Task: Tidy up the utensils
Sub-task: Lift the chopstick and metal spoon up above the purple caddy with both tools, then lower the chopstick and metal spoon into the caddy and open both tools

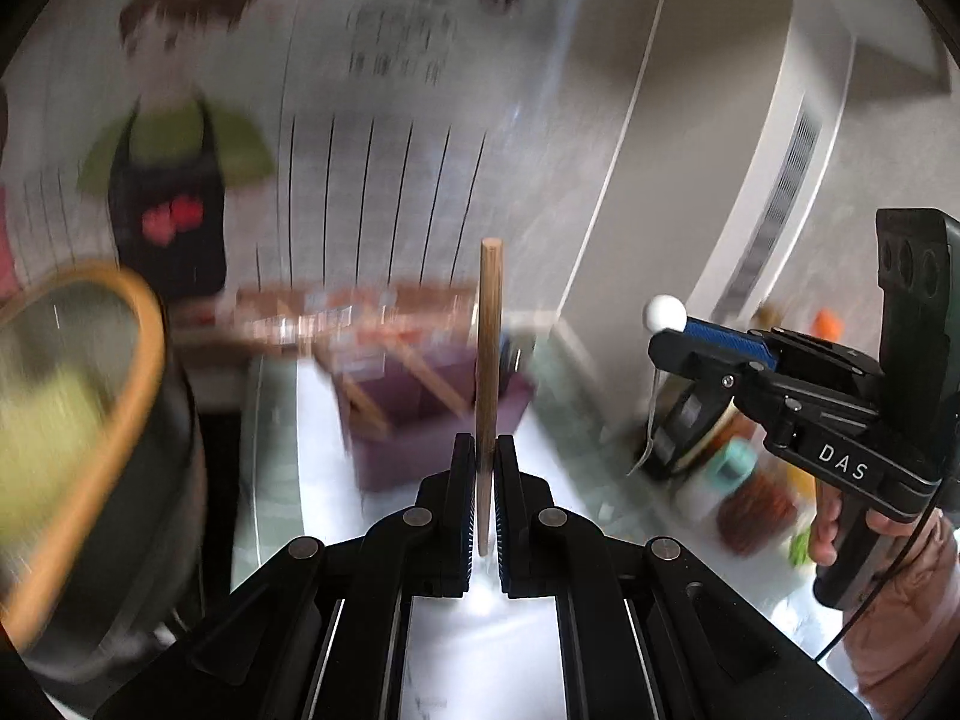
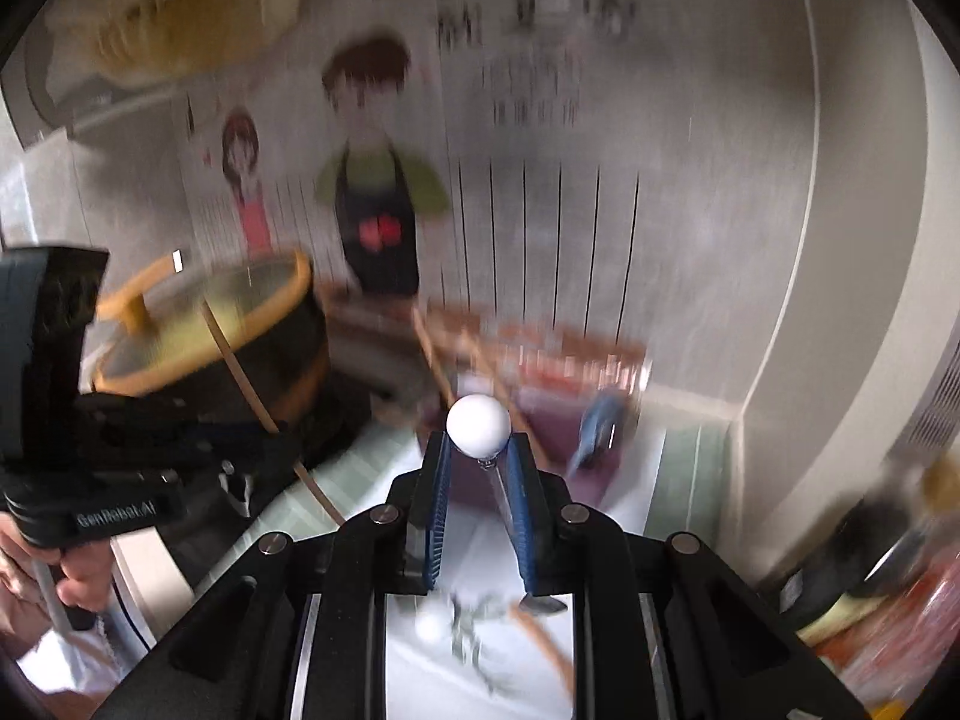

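- Left gripper (image 1: 485, 498) was clamped on a wooden stick (image 1: 489, 360), probably a chopstick; it stood upright between the pads, gripped near its lower end, most of its length above the jaws.
- Right gripper (image 2: 480, 480) was closed on a thin utensil with a white ball end (image 2: 478, 426); the ball sat just above the fingertips, and the shaft ran down between the pads.
- Both items were held in the air, near side of a purple organiser (image 1: 420, 420) with wooden dividers, far across the white counter (image 1: 312, 420).
- My judgement: the stick is light, stiff and smooth, so it could pivot or slip in a low grip. A hold nearer mid-length would steady it.
- Ball utensil: I judged it light, with a slim and perhaps slick shaft. I would grip the shaft just under the ball, not the ball itself.
- More utensils (image 2: 480, 630) lay on the counter below the right gripper, too blurred to identify.
- A pot (image 2: 210, 348) with an orange-rimmed lid stood left.
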The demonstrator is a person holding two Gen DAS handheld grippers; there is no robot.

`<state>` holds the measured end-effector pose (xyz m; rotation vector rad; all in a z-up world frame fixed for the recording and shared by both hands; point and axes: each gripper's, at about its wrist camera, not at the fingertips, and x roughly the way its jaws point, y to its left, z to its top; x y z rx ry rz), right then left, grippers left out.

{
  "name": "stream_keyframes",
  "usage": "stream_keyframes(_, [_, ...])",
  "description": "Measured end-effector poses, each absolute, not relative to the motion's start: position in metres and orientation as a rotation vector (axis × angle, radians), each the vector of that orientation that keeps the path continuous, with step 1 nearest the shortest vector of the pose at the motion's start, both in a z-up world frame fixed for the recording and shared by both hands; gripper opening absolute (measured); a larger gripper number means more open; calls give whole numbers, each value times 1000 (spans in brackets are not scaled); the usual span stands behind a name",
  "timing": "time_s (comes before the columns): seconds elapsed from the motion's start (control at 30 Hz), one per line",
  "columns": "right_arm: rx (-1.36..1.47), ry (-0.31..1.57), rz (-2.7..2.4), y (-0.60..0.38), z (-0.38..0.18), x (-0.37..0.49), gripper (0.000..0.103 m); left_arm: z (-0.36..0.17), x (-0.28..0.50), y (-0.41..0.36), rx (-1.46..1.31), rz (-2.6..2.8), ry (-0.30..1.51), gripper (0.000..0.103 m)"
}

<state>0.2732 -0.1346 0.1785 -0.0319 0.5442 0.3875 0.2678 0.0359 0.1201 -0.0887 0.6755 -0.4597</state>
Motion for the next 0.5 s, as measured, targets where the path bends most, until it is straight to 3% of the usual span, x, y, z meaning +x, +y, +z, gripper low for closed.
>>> stream_keyframes(0.27, [-70,364,334,-129,262,299,17,222,287,34,-56,-432,451,6])
stream_keyframes(0.5, [-19,352,345,-129,261,331,17,228,326,33,-101,-400,421,6])
